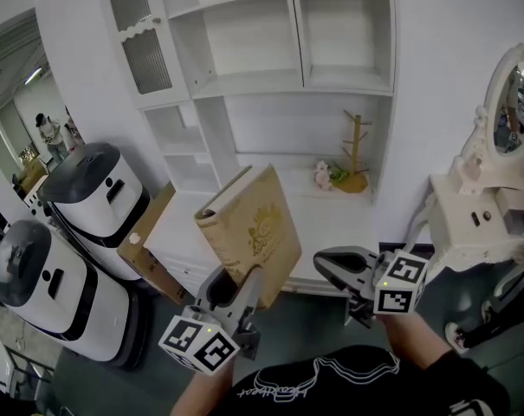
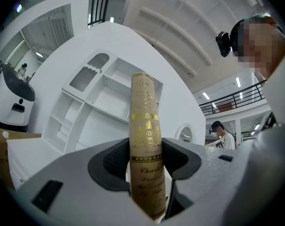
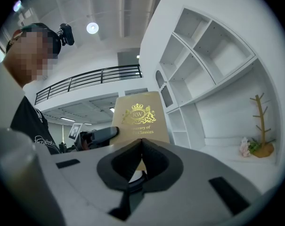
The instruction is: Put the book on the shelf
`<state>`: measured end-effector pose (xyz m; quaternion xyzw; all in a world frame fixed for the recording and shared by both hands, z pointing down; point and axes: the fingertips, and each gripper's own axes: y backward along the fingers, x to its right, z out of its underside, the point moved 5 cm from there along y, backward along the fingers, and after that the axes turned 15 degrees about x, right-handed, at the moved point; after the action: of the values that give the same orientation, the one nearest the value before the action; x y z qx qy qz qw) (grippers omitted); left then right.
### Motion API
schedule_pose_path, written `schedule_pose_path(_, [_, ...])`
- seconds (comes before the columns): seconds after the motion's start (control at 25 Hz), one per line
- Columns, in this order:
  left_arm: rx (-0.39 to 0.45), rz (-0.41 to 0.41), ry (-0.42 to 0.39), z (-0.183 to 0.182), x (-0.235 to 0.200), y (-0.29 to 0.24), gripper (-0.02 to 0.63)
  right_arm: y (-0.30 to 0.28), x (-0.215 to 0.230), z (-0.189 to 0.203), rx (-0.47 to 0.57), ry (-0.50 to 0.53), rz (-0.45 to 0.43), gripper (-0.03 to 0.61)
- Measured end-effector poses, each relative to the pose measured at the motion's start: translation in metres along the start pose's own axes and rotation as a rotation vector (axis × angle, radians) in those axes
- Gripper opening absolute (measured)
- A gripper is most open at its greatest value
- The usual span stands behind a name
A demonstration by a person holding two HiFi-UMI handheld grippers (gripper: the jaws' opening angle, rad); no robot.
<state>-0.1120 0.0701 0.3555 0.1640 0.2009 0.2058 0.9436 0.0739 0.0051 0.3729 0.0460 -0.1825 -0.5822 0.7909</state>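
The left gripper (image 1: 237, 286) grips the tan hard book with gold print (image 1: 253, 224). The right gripper (image 1: 324, 263) is closed on nothing, beside the book.

One book (image 1: 249, 228), two tongs (image 1: 238, 282) (image 1: 322, 262), two white machines (image 1: 93, 193) (image 1: 49, 289), one wooden rack (image 1: 357, 150), one mirror (image 1: 513, 102).

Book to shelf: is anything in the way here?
Nothing visible does. The book, clamped in the left gripper, faces the open shelf; only a wooden mug tree and a small pink ornament stand in its lower niche, far right.
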Motion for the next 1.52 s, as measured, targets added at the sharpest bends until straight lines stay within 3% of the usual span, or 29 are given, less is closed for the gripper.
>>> schedule_pose_path(0.32, [0.001,0.032,-0.008,-0.029,-0.071,-0.048,0.201,-0.071,0.039,-0.004,0.015,0.012,0.038,0.006])
schedule_pose_path(1.0, [0.049,0.054,-0.052,-0.032,-0.126,-0.097,0.199,-0.116,0.087,0.009,0.030,0.019,0.040,0.006])
schedule_pose_path(1.52, [0.132,0.033,-0.157,-0.053,-0.166,-0.198,0.199,-0.152,0.194,-0.009,0.017,-0.017,0.018,0.006])
